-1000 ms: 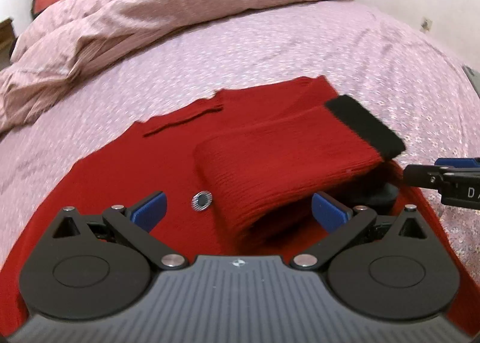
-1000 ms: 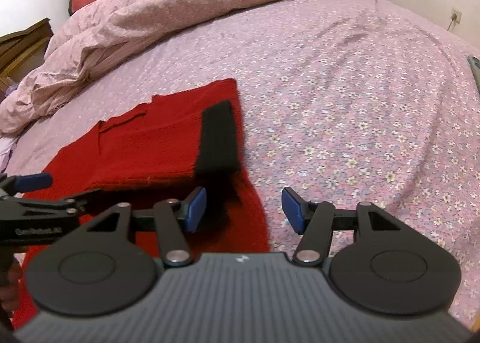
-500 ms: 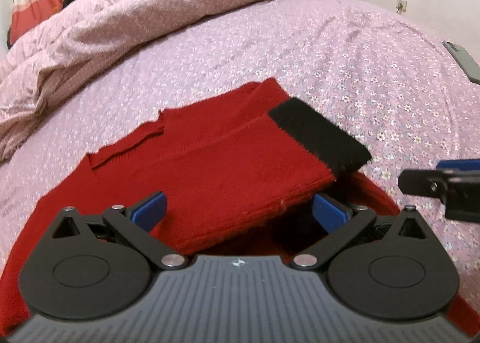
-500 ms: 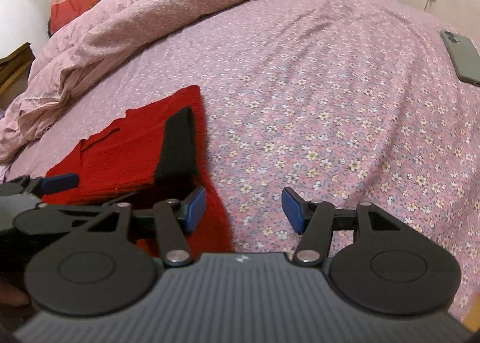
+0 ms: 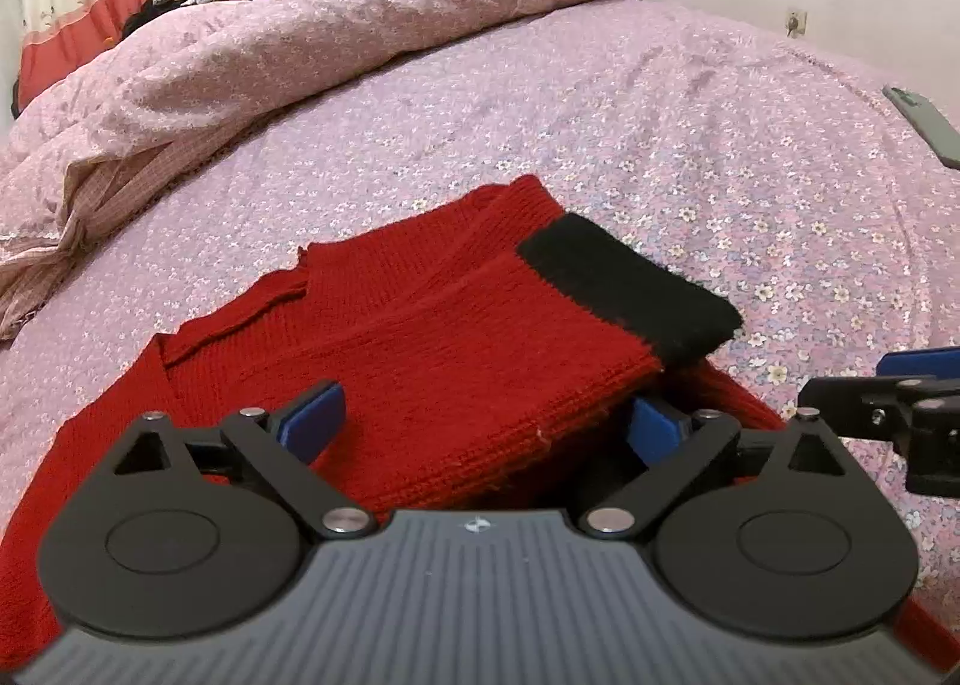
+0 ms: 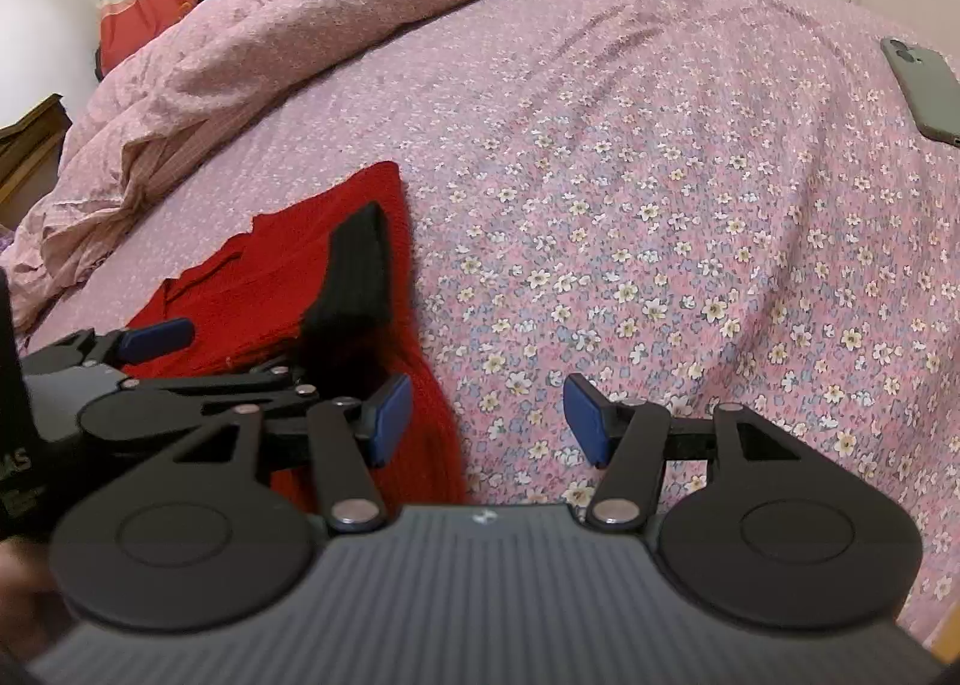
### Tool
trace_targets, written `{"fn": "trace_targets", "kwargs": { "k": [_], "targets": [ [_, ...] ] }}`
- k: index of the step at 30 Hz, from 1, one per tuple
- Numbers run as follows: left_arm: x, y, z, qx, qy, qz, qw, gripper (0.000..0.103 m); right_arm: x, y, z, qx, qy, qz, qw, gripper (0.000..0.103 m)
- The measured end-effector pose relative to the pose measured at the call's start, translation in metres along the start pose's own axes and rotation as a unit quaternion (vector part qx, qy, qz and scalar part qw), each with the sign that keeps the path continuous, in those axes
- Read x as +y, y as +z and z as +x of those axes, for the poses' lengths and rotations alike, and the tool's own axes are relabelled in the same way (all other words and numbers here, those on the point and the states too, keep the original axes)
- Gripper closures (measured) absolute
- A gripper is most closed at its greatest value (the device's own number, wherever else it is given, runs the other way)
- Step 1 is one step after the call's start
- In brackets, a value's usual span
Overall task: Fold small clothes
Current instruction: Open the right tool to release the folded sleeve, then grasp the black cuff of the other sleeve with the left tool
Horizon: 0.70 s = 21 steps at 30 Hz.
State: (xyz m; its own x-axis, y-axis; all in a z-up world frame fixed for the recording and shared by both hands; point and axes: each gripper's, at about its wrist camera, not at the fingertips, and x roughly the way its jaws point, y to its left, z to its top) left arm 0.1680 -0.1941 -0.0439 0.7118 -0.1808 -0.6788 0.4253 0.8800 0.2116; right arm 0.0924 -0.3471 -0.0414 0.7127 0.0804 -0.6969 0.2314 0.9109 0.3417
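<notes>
Floral bedsheet [image 5: 690,145] fills frame; rumpled duvet [image 5: 300,25] upper left; phone [image 6: 924,85] right edge

Red sweater [image 5: 456,343] lower centre, sleeve with black cuff [image 5: 630,289] folded across body

Left gripper [image 5: 483,424] straddles folded sleeve edge, jaws wide, closing, pads not pressing yet

Right gripper [image 6: 486,415] half apart over bare sheet, empty

Risk: closing jaws may catch only top layer, so fold drags open

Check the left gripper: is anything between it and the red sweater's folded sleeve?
Nothing visible. The left gripper already straddles the near edge of the folded sleeve of the red sweater, its jaws closing with the knit between them. The right gripper hangs open over the sweater's edge and the bedsheet.
</notes>
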Motion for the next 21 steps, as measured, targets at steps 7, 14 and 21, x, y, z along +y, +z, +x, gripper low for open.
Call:
{"fn": "trace_targets", "kwargs": {
  "k": [7,14,21],
  "targets": [
    [0.017,0.002,-0.023,-0.036,-0.007,-0.029,0.9989,0.011,0.0,0.001,-0.003,-0.005,0.003,0.001,1.0,0.044],
    [0.017,0.009,-0.01,-0.04,-0.008,-0.027,0.9988,0.015,0.001,0.0,-0.002,-0.002,0.005,0.004,1.0,0.044],
    [0.01,0.0,0.008,-0.032,-0.058,-0.013,0.9977,0.056,0.002,-0.001,-0.001,-0.002,0.007,0.006,1.0,0.044]
  ]
}}
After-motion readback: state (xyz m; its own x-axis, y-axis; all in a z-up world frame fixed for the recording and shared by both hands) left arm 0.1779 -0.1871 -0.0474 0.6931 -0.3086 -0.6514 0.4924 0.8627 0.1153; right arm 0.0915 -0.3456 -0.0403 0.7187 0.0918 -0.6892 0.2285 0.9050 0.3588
